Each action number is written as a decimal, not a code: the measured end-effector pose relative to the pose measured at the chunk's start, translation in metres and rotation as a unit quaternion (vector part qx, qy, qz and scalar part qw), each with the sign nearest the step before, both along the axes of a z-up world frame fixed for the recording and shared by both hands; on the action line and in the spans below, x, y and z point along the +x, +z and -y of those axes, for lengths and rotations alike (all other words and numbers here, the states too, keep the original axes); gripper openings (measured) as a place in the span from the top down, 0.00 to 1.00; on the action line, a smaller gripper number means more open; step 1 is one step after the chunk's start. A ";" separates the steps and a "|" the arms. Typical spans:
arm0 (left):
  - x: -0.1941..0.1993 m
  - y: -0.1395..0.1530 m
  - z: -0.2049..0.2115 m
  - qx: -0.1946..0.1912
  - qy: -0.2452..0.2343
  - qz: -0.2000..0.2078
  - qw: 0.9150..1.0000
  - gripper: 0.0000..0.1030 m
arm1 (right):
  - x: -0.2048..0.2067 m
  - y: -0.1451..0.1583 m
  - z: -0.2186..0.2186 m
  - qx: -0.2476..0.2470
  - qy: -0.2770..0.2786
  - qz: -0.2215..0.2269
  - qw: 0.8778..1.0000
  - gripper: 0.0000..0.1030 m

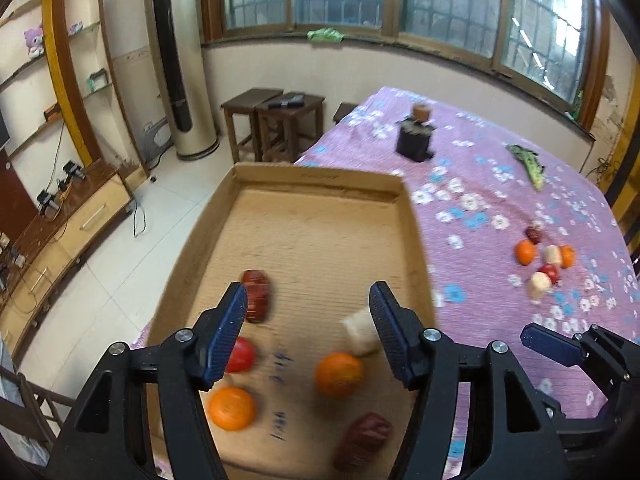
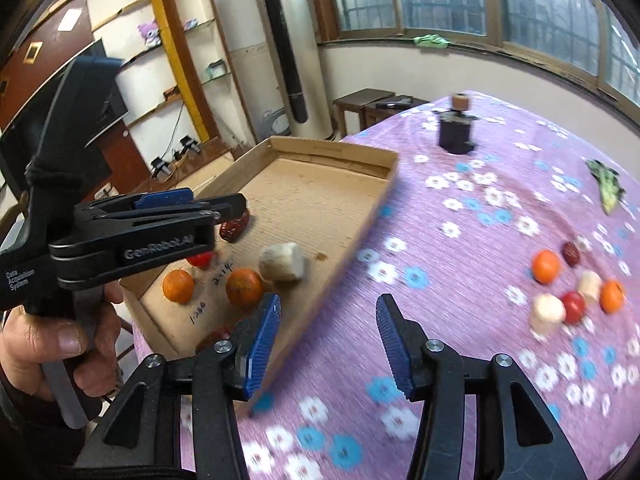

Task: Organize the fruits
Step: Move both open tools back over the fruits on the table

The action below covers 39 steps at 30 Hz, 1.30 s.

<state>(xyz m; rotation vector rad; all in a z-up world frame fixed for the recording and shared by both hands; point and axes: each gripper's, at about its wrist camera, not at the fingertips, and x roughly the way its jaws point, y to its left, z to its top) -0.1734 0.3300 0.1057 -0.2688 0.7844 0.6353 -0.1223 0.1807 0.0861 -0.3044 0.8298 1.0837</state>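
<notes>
A shallow cardboard tray (image 1: pixel 320 174) holds two oranges (image 1: pixel 339 374), a red tomato (image 1: pixel 242 355), two dark red dates (image 1: pixel 258 296) and a pale white piece (image 1: pixel 360 334). My left gripper (image 1: pixel 308 300) hangs open above them with nothing between its fingers. My right gripper (image 2: pixel 328 308) is also open and empty, over the purple flowered cloth (image 2: pixel 460 240) just right of the tray (image 2: pixel 332 148). Further right on the cloth lies a cluster of loose fruit: oranges (image 2: pixel 546 266), a tomato (image 2: pixel 574 306), a date (image 2: pixel 572 254) and white pieces (image 2: pixel 546 312). A hand (image 2: pixel 68 340) holds the left gripper (image 2: pixel 224 206).
A dark jar with a cork top (image 1: pixel 416 136) stands at the far side of the cloth, and a green leafy vegetable (image 1: pixel 528 166) lies to its right. Beyond the tray are wooden stools (image 1: pixel 276 120), a tall standing air conditioner (image 1: pixel 180 80) and tiled floor.
</notes>
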 end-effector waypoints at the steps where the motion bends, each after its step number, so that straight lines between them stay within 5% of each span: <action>1: 0.001 0.003 0.007 0.005 -0.003 0.003 1.000 0.38 | 0.002 0.001 0.008 0.002 -0.007 -0.002 1.000 0.50; 20: 0.022 0.025 0.098 0.031 -0.080 0.018 0.996 0.28 | 0.044 0.003 0.139 0.006 -0.133 -0.002 0.991 0.50; 39: 0.050 0.009 0.140 0.011 -0.133 0.001 0.991 0.27 | 0.072 -0.007 0.187 0.004 -0.187 -0.009 0.982 0.50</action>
